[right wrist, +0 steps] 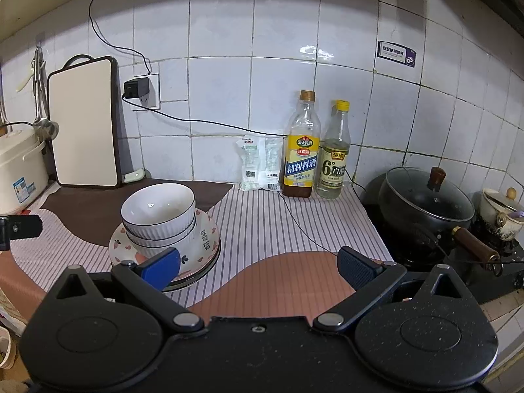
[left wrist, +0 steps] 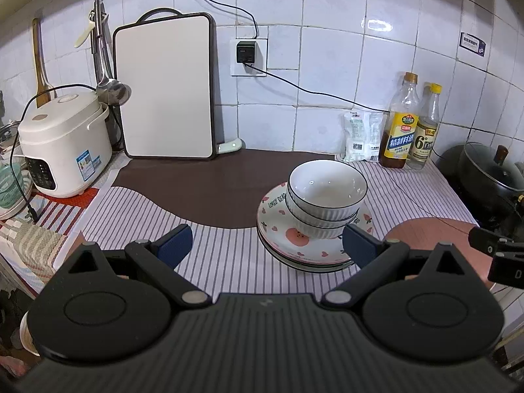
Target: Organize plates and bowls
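Observation:
A stack of white ribbed bowls (left wrist: 326,196) sits on a stack of plates (left wrist: 294,242); the top plate has pink hearts and a peach print. The same bowls (right wrist: 159,216) and plates (right wrist: 206,245) show in the right wrist view. My left gripper (left wrist: 267,245) is open and empty, held just in front of the stack and to its left. My right gripper (right wrist: 258,267) is open and empty, to the right of the stack, with its left finger (right wrist: 160,267) in front of the plates' rim. The right gripper also shows at the edge of the left wrist view (left wrist: 497,252).
A rice cooker (left wrist: 62,144) stands at the left and a cutting board (left wrist: 165,85) leans on the tiled wall. Two bottles (right wrist: 314,150) and a white bag (right wrist: 260,163) stand at the back. A lidded black pan (right wrist: 429,199) sits on the stove at right. A black cable (right wrist: 304,229) crosses the striped cloth.

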`<state>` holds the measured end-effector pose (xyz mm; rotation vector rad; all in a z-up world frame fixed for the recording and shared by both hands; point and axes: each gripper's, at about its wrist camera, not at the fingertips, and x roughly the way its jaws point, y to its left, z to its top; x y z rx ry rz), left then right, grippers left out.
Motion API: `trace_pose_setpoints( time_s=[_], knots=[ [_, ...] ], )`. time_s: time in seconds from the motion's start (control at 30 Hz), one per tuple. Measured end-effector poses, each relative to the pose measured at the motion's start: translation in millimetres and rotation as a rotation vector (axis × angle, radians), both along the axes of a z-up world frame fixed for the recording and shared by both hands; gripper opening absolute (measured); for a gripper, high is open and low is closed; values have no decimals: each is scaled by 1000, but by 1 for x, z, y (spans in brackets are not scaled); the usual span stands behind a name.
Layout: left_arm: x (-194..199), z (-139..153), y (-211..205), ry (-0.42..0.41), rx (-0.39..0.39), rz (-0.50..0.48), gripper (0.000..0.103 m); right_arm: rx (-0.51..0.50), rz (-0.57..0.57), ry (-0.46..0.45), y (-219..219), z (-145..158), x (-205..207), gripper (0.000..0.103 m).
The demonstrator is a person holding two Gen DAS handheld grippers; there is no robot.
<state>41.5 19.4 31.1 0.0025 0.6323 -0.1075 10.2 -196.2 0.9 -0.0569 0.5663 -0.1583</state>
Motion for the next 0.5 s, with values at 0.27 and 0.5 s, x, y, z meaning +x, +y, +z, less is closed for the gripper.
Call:
trace_pose_setpoints(
  time_s=[0.27, 0.5],
  knots=[
    [-1, 0, -1, -17, 1, 5, 99, -2, -2, 3, 1, -1, 0, 103],
    [-2, 0, -1, -15, 3, 0, 99, -3, 0, 6, -1, -2, 0, 103]
  ],
)
